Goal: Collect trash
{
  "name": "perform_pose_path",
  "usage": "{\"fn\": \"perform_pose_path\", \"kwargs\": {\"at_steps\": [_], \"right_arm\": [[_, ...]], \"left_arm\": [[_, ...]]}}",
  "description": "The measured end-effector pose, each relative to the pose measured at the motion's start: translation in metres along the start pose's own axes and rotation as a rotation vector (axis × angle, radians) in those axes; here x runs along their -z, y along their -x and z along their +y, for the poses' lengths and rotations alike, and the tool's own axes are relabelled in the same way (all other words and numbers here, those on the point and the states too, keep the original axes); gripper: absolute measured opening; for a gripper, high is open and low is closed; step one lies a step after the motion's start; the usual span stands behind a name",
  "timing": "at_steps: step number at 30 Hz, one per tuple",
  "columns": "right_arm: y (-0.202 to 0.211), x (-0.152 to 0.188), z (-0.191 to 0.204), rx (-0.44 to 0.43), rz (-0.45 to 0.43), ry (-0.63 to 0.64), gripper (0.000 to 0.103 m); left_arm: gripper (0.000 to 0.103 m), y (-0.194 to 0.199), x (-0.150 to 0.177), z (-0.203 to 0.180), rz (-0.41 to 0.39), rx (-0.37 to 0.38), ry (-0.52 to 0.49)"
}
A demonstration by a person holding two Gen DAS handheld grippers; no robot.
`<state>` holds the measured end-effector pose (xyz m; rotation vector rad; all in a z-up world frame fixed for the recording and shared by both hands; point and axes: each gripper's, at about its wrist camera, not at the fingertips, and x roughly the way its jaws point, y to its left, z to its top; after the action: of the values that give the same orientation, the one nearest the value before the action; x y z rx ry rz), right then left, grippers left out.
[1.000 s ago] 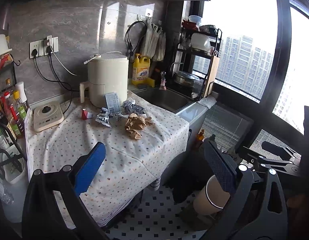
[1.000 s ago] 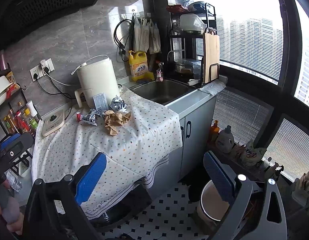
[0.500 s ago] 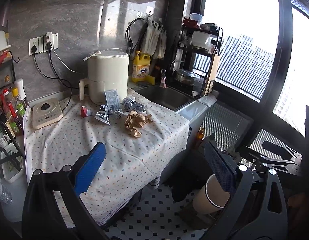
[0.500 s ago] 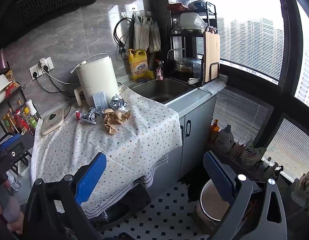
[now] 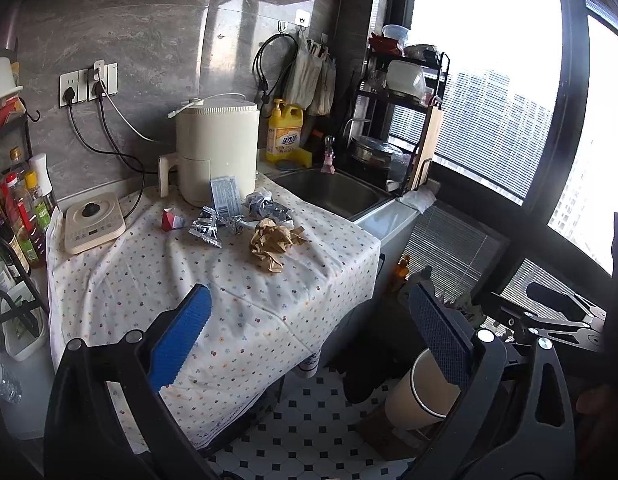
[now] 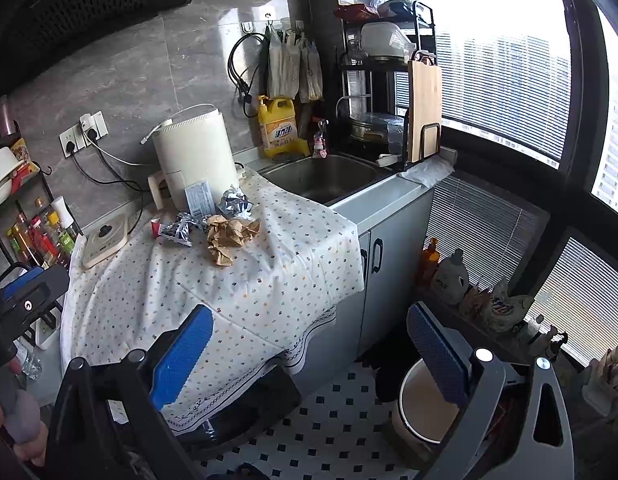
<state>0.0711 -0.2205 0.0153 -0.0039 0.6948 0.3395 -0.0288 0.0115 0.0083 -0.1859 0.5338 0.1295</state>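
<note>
Hovering well short of the trash, the left claw [image 5: 309,336] is gaping wide with nothing between its blue pads [image 5: 181,336], and the right claw [image 6: 309,344] is doing the same, its jaws spread and empty. The trash is lying in a loose cluster on a dotted cloth [image 5: 229,280] covering the counter, ahead of both claws and slightly to the left of the gap between their fingers. Nearest the left claw is sitting a crumpled brown paper [image 5: 275,240]; just beyond it, further from the claw, are lying a crushed silver wrapper [image 5: 211,228] to the left and a grey foil wad [image 5: 267,206] to the right, with a small red scrap [image 5: 171,220] off to the far left of the group. A flat white packet [image 5: 225,196] is leaning against a cream appliance [image 5: 217,148] behind the pile. From the right claw the same heap is showing ahead and to the left, the brown paper [image 6: 229,236] again being the closest piece, the silver wrapper [image 6: 179,230] beside it. A bin [image 6: 425,404] is standing on the tiled floor below and right of the right claw, partly hidden by its right finger, and well apart from the trash. The same bin [image 5: 419,396] is appearing under the left claw's right finger. A sink [image 5: 329,192] is lying to the right of the cloth, beyond the trash.
</note>
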Motion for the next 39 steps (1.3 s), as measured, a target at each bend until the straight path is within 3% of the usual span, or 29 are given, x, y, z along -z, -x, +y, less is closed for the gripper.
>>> {"fn": "perform_pose_path", "kwargs": {"at_steps": [26, 39], "right_arm": [[-0.025, -0.013, -0.005, -0.056, 0.022, -0.011, 0.095], [-0.094, -0.043, 0.021, -0.096, 0.074, 0.023, 0.095]], "left_arm": [[0.098, -0.019, -0.008, 0.003, 0.033, -0.039, 0.012], [0.096, -0.088, -0.029, 0.043, 0.068, -0.062, 0.089]]}}
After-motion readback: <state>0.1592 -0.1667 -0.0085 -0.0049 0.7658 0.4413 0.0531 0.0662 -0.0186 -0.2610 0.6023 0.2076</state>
